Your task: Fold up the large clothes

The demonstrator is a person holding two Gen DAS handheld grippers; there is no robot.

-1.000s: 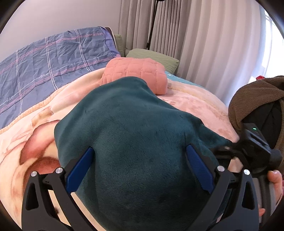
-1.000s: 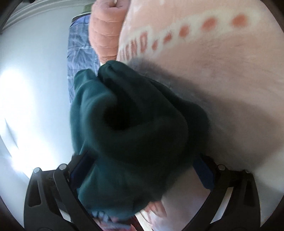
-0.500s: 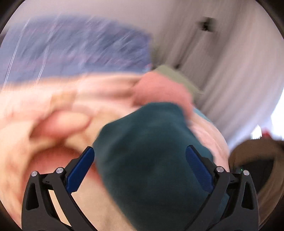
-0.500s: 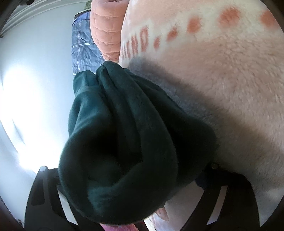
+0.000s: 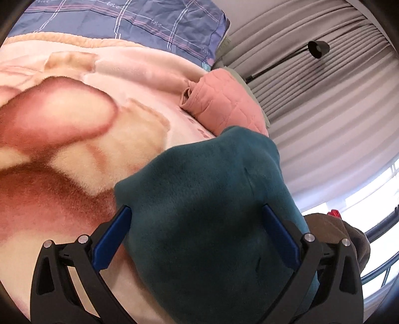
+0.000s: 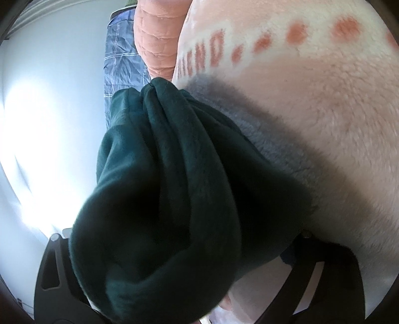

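- Fleece garment (image 5: pixel 214 211): dark teal, plain.
- Blanket (image 5: pixel 74 139): pale pink with cream and rust patches, rust dots.
- Quilted cushion (image 5: pixel 224 102): salmon.
- Bedsheet (image 5: pixel 124 20): blue-grey plaid.
- Curtains (image 5: pixel 324 99): beige.

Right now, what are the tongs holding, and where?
Left tongs clamp the folded teal garment across its near end. Right tongs, just opening wider, have its bunched end between them; grip unclear.

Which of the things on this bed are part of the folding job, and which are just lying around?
Part of the job:
- dark green fleece garment, bundled between both grippers' fingers
- left gripper
- right gripper

Just lying about:
- pink quilted cushion
- pink fleece blanket covering the bed
- blue plaid bedding
- black lamp
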